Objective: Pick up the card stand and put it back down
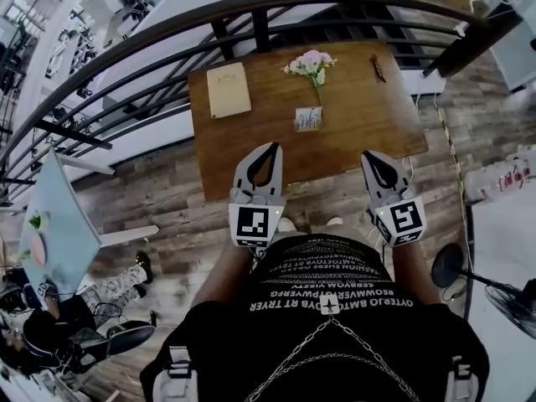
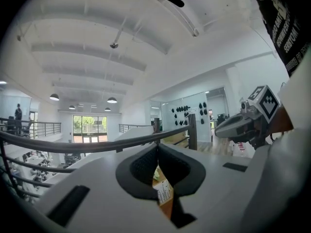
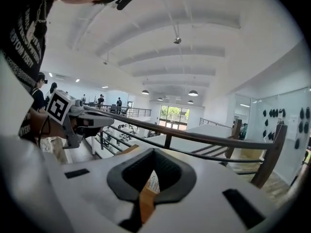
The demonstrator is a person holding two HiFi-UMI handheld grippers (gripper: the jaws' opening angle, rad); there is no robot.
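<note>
The card stand stands upright near the middle of the wooden table, free of both tools and well ahead of them. We cannot read its print, and its base is too small to make out from the head view. In each gripper view we catch only a sliver of it, low in the loop behind the jaw tips, with a strip of tabletop below. The pale tool bodies cover the rest of the table there.

Just behind the stand, a stem leads up to a bunch of pink flowers. We cannot tell whether the stem touches the stand. A tan notepad lies flat towards the table's left corner, well apart from the stand. A small dark thing lies near the far right edge, too blurred for us to name.

The left gripper hangs over the table's near edge with its jaw tips pressed together, holding nothing. The right gripper is beside it, also at the near edge, jaws closed tip to tip and empty. Nothing lies between them and the stand except bare wood.

Beyond the table a dark curved railing crosses the view. A pale blue table is cut off at the left edge, and our own black shirt fills the bottom.
</note>
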